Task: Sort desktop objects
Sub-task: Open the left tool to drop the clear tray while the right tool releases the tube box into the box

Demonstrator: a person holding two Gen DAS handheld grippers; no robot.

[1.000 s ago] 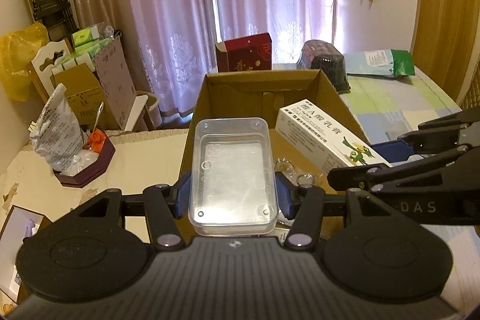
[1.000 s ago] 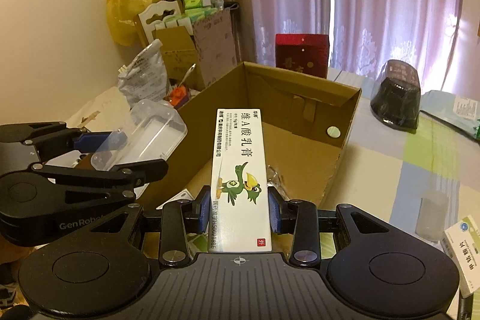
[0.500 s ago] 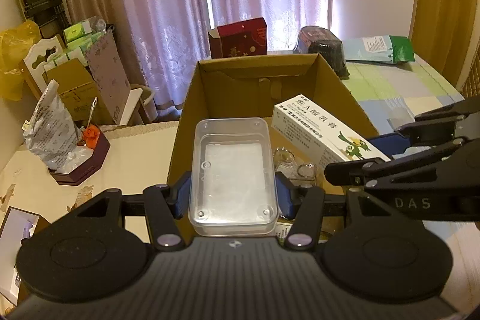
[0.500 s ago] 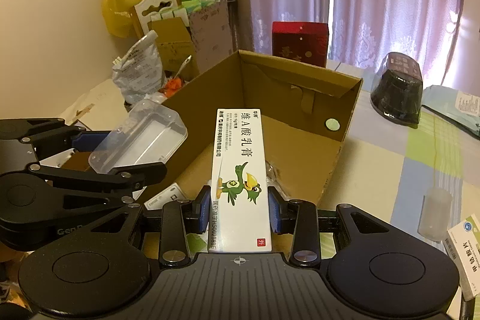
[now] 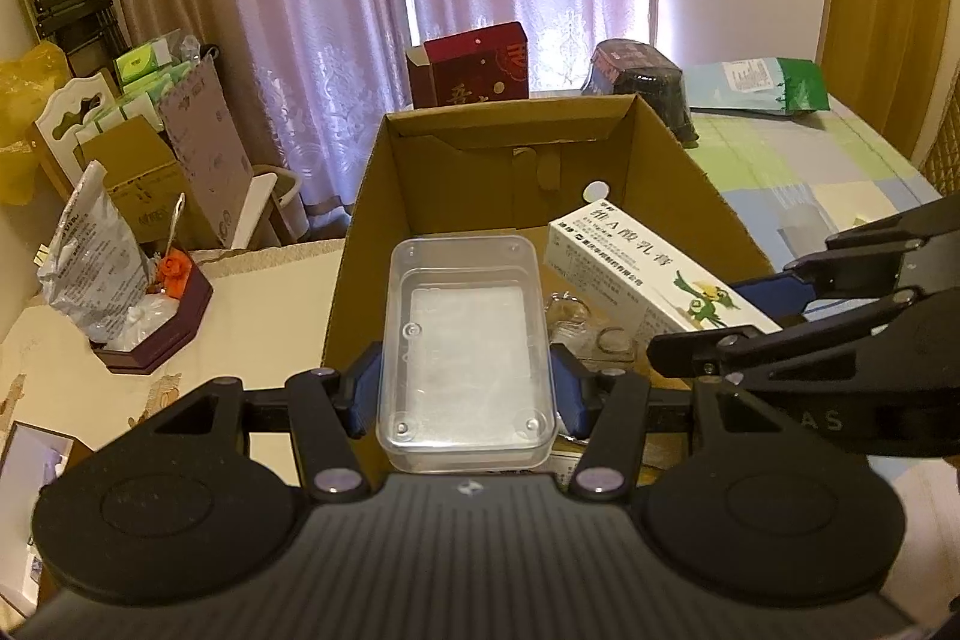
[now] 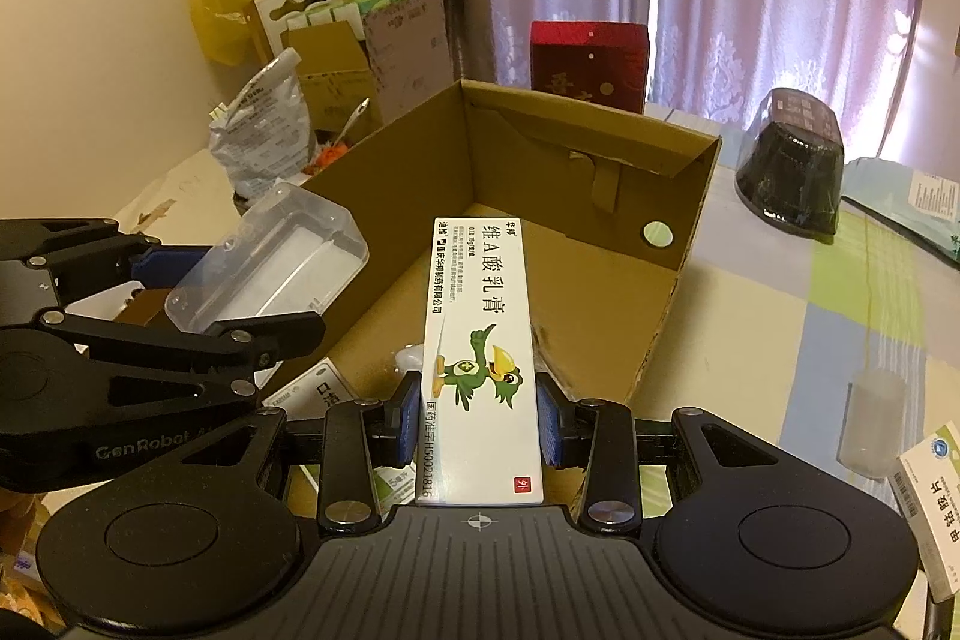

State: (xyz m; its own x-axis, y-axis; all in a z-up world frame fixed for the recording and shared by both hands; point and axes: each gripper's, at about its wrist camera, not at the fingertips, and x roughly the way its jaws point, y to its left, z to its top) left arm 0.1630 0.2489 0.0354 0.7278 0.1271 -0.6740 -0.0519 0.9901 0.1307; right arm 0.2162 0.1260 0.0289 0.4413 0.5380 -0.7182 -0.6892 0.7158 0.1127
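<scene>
clear tub (image 5: pixel 465 340) clamped in left claw (image 5: pixel 465 391)

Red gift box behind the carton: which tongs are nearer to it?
Neither clearly: the red gift box stands beyond the carton's far wall; left tongs and right tongs hang abreast at its near end.

far half of cardboard box (image 6: pixel 540 280) floor bare
</scene>
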